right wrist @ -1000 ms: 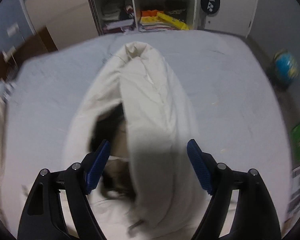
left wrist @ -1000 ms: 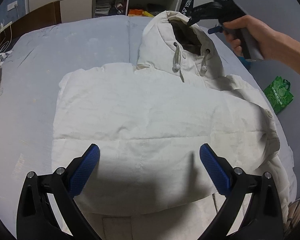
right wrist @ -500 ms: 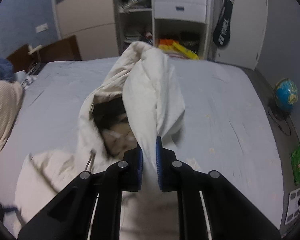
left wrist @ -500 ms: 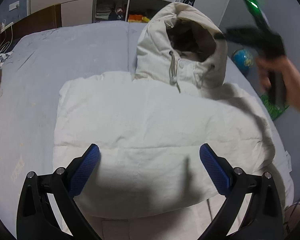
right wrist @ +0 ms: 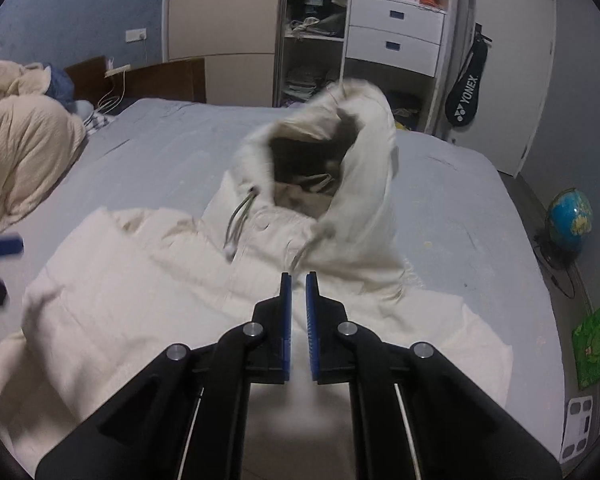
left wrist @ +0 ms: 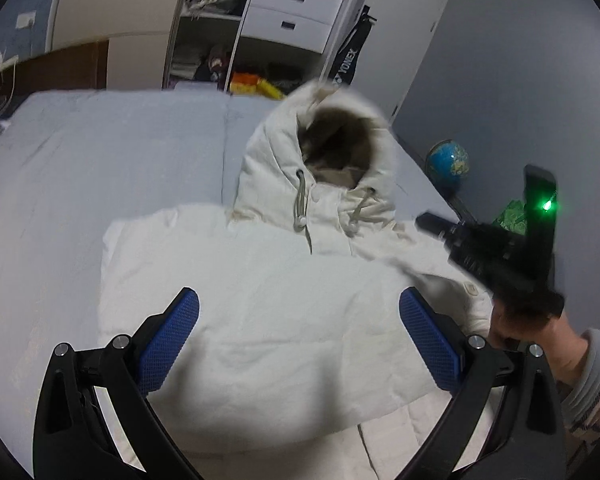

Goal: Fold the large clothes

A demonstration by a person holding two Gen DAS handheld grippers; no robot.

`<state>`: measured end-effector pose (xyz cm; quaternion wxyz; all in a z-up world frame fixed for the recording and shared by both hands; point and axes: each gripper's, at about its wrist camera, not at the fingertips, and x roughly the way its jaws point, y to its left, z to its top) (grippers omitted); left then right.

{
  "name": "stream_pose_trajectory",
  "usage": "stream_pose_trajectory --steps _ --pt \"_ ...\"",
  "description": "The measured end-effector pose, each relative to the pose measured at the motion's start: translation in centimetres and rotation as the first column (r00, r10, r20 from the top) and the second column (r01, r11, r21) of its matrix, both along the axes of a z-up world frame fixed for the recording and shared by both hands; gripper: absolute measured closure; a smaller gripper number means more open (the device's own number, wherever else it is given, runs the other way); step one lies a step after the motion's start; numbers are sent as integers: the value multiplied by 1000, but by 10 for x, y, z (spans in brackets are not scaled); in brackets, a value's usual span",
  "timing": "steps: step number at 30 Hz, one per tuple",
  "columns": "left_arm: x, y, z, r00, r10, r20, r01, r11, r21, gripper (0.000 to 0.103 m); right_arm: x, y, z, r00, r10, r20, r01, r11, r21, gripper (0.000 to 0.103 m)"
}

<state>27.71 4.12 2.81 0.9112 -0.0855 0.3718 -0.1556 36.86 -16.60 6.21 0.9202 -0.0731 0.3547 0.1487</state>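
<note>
Looking past my right gripper, I see its jaws nearly together with nothing between them, and the hood of the coat stands puffed up straight ahead, just beyond the tips. My left gripper hangs wide open and empty over the coat's body, which lies flat on the bed, collar-to-hem axis running away from me. The right is nearer the hood, so I judge it takes it.
</note>
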Motion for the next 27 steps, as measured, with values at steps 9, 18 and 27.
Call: stream_pose_trajectory --steps 9,18,27 --pt "-1 -26 -6 999 -36 -8 37 998 59 7 72 -19 34 991 -27 -130 73 927 368 35" --pt "5 -9 -21 1000 24 3 -24 982 189 6 174 31 4 950 20 -313 154 840 520 35" --pt "27 44 -22 984 178 -7 -174 969 175 6 258 64 -36 891 -19 -454 283 805 521 45"
